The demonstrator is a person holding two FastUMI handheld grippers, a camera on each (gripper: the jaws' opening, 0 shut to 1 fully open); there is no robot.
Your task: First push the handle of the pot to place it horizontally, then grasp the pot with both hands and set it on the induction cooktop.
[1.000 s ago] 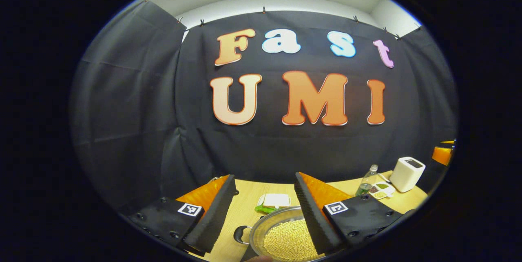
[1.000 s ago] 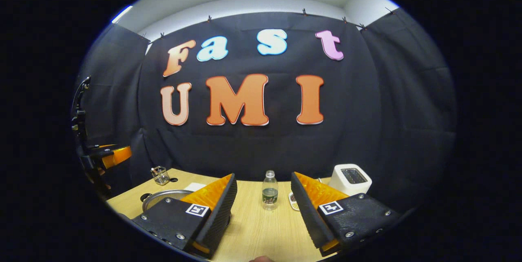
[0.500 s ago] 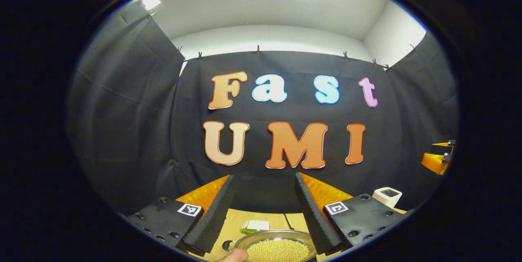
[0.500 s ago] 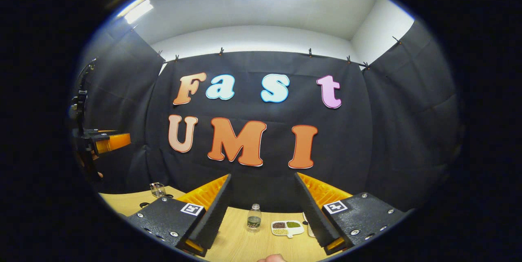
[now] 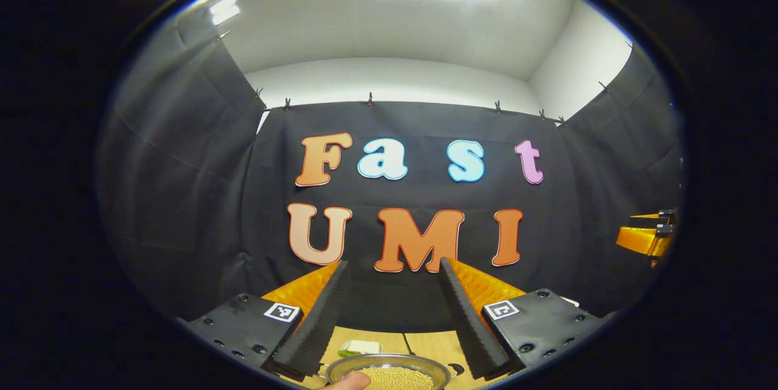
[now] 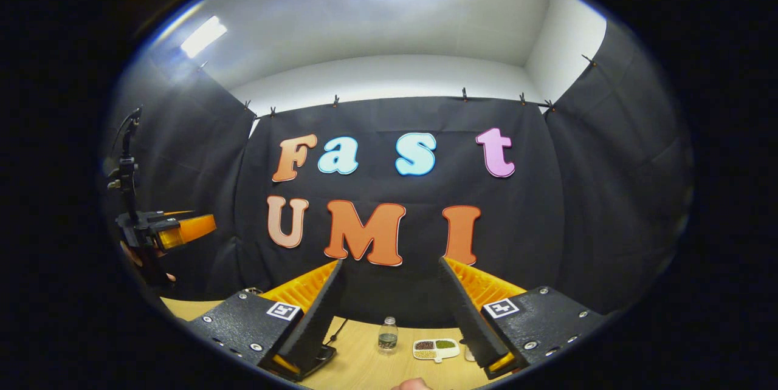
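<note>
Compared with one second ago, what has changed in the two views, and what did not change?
Both cameras tilted upward: the ceiling lights came into sight and the table slid to the bottom edge. The pot of yellow grains, large between the left claw fingers before, now shows low and smaller. The bottle and the divided dish also sank. Unchanged: both claws, the right claw too, stay open, holding nothing.
</note>
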